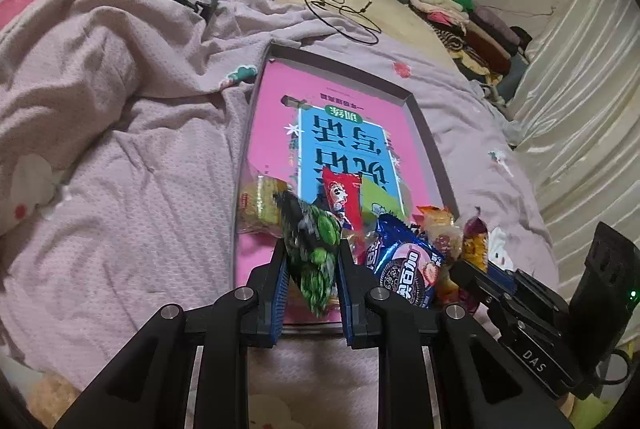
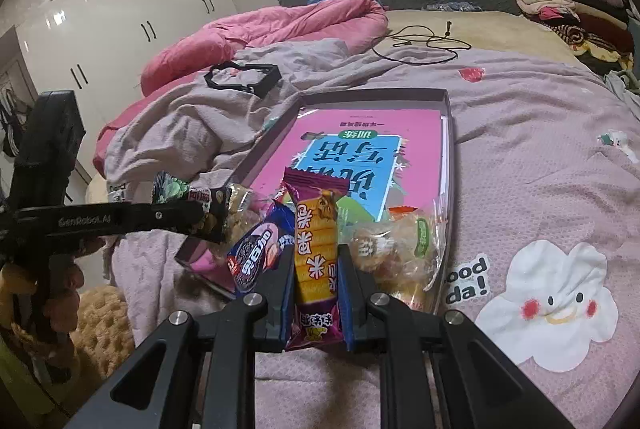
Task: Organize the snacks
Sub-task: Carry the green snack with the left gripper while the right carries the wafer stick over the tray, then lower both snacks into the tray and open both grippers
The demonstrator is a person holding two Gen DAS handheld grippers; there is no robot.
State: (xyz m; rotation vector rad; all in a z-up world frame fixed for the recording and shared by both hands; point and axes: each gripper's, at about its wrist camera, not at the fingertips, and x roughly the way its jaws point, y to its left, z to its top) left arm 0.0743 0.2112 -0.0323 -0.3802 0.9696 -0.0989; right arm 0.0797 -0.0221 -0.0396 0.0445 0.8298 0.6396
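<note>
Bed under lilac blanket carried box (image 1: 428, 133) at centre. Left gripper (image 1: 312, 261) clamped green snack (image 1: 316, 249); right gripper (image 2: 316, 269) clamped purple wafer pack (image 2: 316, 249), long axis pointing far. Both packs hung over box's near end, 2 piled snacks beside.

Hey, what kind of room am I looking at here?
Most likely a bedroom. The snacks sit in a shallow box on a bed with a lilac blanket and a pink duvet. White wardrobe doors line the wall, and folded clothes are stacked beside the bed.
</note>
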